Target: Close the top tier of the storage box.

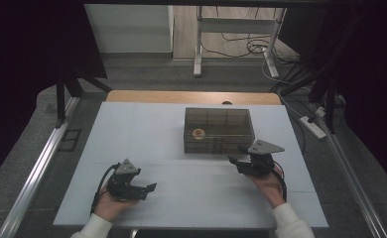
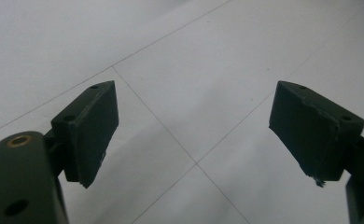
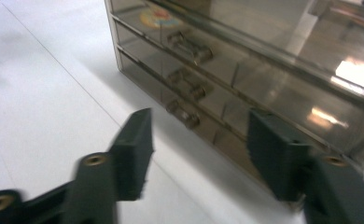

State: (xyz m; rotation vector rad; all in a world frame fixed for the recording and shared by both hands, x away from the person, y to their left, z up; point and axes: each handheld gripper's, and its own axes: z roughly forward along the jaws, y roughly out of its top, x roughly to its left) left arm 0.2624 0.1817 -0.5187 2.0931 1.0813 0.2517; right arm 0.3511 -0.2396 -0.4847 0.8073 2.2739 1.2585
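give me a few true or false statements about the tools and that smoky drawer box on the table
1. The right tool is close to the front of the drawer box, jaws apart. True.
2. The left tool is shut on a small part. False: its jaws stand wide apart over the bare white table, with nothing between them.
3. The box has three drawers stacked one above another, each with a handle. True, by the right gripper view.
4. The bottom drawer is pulled all the way out. False: all drawer fronts sit flush.
5. A round orange and yellow thing shows through the box's clear top. True.
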